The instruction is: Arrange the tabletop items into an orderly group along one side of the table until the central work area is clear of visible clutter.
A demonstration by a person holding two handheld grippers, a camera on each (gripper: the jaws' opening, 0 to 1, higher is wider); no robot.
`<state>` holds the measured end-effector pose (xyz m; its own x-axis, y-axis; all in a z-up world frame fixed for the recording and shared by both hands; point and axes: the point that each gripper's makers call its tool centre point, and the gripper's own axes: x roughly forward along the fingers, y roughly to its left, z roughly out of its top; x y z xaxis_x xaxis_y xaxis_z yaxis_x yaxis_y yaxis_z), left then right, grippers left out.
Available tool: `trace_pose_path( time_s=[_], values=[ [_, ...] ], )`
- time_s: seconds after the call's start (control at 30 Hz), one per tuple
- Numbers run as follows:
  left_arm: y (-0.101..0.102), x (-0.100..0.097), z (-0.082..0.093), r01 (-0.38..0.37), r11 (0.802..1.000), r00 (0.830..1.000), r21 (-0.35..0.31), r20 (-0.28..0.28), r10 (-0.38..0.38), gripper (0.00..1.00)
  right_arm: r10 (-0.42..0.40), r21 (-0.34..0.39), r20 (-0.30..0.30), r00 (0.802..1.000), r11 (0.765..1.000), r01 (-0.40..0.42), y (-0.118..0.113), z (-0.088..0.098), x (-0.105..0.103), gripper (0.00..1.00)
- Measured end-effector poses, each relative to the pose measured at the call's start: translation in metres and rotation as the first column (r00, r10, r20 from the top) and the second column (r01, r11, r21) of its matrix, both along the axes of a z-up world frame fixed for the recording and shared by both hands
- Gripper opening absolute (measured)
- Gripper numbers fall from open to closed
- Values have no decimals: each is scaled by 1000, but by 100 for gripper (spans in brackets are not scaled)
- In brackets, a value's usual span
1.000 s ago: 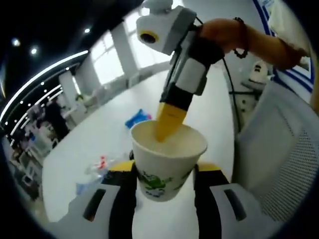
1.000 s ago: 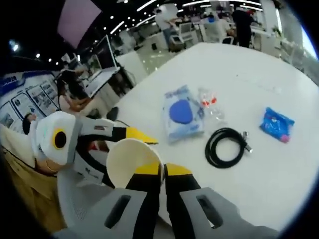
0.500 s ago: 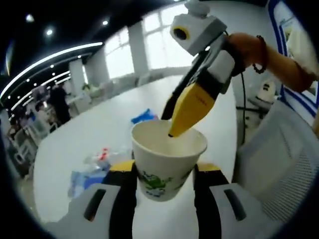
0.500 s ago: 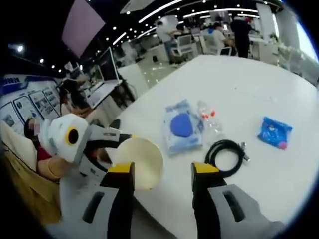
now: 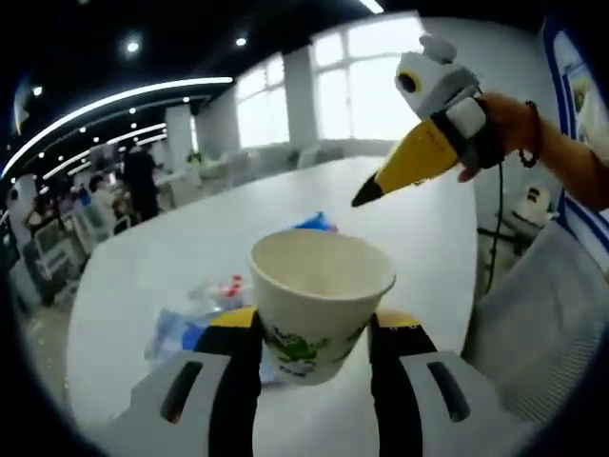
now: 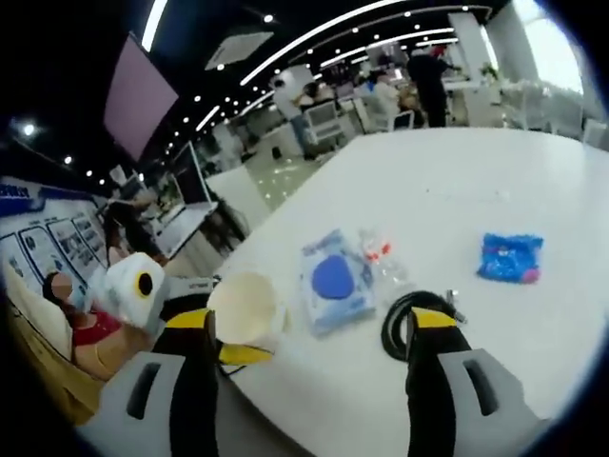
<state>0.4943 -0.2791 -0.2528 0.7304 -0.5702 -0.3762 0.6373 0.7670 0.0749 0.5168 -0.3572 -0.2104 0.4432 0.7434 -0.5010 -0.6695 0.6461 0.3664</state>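
A white paper cup (image 5: 319, 300) with a green print is held upright between the yellow-tipped jaws of my left gripper (image 5: 314, 333), which is shut on it. My right gripper (image 5: 381, 183) hovers above and to the right of the cup, held by a hand and apart from it. In the right gripper view my right gripper (image 6: 319, 333) stands open, jaws wide with nothing between them. There the cup (image 6: 245, 307) and left gripper (image 6: 224, 338) sit off the white table's near-left edge (image 6: 285, 400).
On the table lie a packet with a blue disc (image 6: 333, 281), a clear bag with red bits (image 6: 381, 255), a black cable coil (image 6: 407, 324) and a blue packet (image 6: 510, 257). A mesh chair back (image 5: 542, 314) stands to the right. People and desks fill the background.
My right gripper, shut with its tips inside the cup a second ago, has opened, lifted out and drawn away up and to the right. The cup stays in my left gripper.
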Motion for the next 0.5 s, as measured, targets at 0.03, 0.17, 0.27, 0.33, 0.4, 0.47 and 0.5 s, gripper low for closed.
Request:
trace_pose_path(
  time_s=[0.03,0.17,0.27,0.33,0.4,0.47,0.5],
  values=[
    [3,2,0,-3,1000,1000,5,2,3,41,-20,6,3,1000,1000,20,-2,1,3,83],
    [22,13,4,-40,999,999,-20,4,40,41,-55,9,-1,998,998,55,-10,-2,9,86],
    [36,24,8,-53,998,999,-46,9,53,41,-69,2,3,998,998,69,-14,-6,13,88],
    [47,33,10,-64,997,998,-38,19,64,41,-78,-2,1,997,997,78,-16,-9,16,90],
    [62,44,12,-83,996,996,-19,29,84,41,-90,-5,11,996,996,90,-17,-10,20,93],
    [75,55,14,-99,995,994,-12,42,100,41,-92,-10,13,996,996,92,-18,-12,24,94],
    [80,60,15,-107,994,993,-9,44,108,41,-95,-12,12,995,995,95,-19,-14,26,94]
  ],
)
